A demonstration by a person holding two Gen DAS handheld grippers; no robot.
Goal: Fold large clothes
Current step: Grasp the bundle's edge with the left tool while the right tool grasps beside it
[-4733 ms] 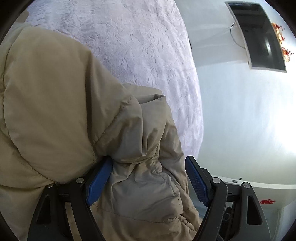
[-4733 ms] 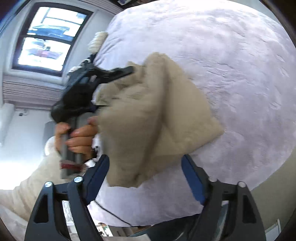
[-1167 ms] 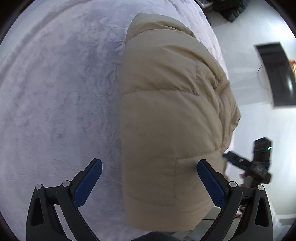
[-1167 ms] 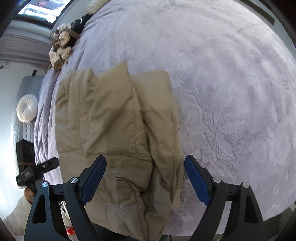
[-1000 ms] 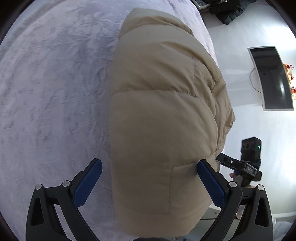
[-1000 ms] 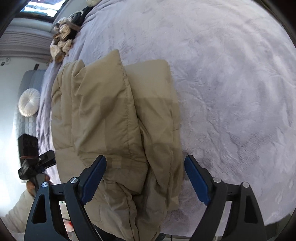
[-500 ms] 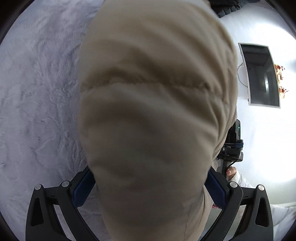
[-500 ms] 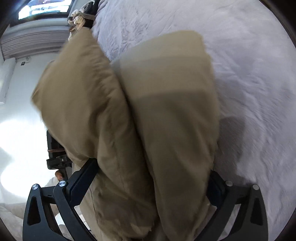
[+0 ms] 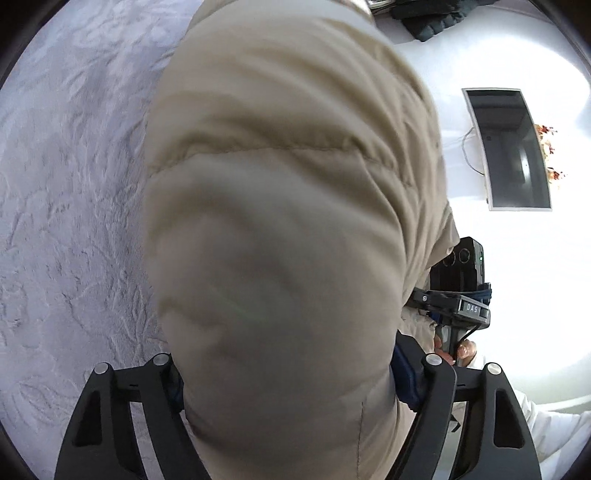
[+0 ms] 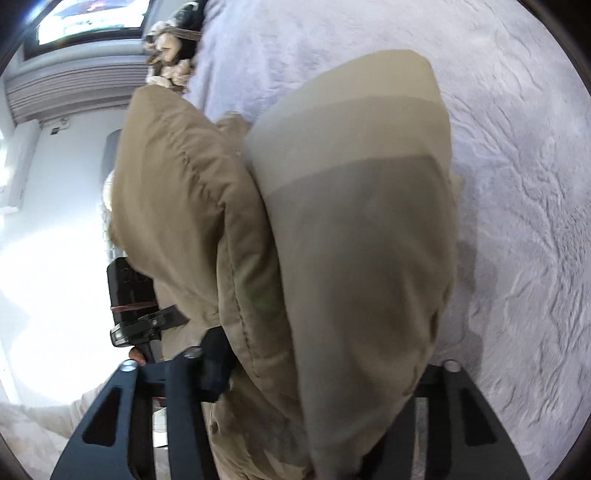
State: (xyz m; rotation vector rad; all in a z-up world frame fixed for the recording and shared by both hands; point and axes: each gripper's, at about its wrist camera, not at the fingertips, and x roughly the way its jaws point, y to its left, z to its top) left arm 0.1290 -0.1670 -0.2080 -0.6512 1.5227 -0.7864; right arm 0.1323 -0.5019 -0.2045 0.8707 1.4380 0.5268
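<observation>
A beige puffer jacket [image 9: 280, 236], folded into a thick bundle, fills the middle of both wrist views; it also shows in the right wrist view [image 10: 332, 258]. My left gripper [image 9: 288, 384] has its jaws around the near end of the bundle, with the blue pads [image 9: 404, 376] pressed into the padding. My right gripper [image 10: 321, 373] is closed on the same end from the other side, its fingertips mostly hidden by fabric. The bundle bulges up off the lavender bed cover [image 9: 74, 184]. Each gripper shows in the other's view, close beside the jacket.
The lavender bed cover [image 10: 517, 184] spreads behind the jacket. A wall screen [image 9: 509, 147] hangs on the white wall. Dark clothes [image 9: 428, 18] and a knitted item [image 10: 170, 55] lie at the bed's far edges. A window [image 10: 92, 14] is at the upper left.
Both grippers moved in onto the folded jacket's near end and closed on it. The bundle has risen and now fills the views.
</observation>
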